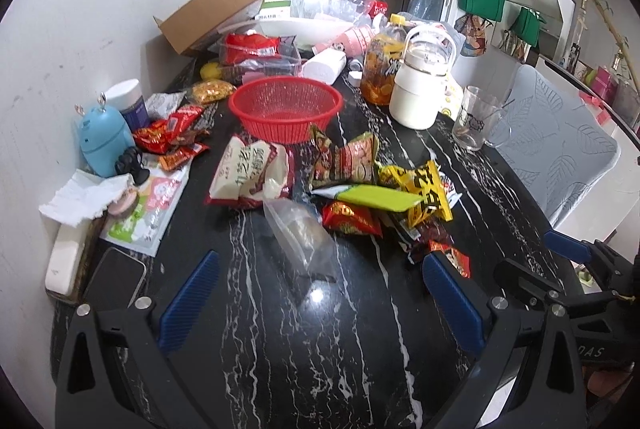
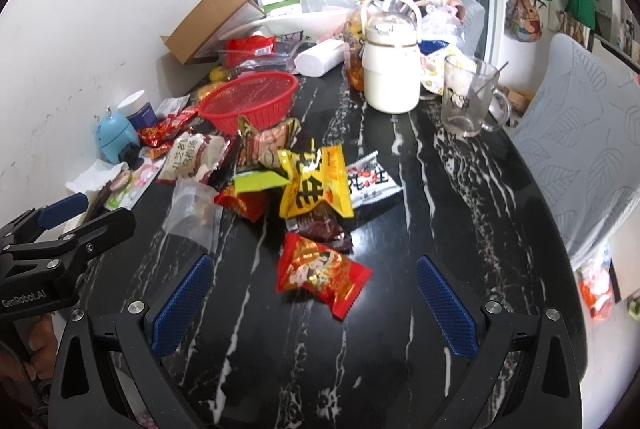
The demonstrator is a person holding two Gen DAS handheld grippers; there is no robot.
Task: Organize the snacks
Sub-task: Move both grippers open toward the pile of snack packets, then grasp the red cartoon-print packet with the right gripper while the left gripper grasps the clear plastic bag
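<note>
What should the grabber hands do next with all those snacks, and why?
Probably ease the right gripper forward onto the red snack packet. Its jaws are open and empty, that packet lies nearest between them, and the red basket beyond the pile holds nothing yet.

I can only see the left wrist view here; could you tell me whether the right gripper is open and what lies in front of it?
Observer: The right gripper is open. A red snack packet lies flat on the black marble table between its fingers, and neither finger touches it.
Operator: Thank you. Is anything hidden behind the yellow packet on my side?
Observer: Yes, a white packet with red print lies to the right of the yellow packet, with its left edge tucked under it.
</note>
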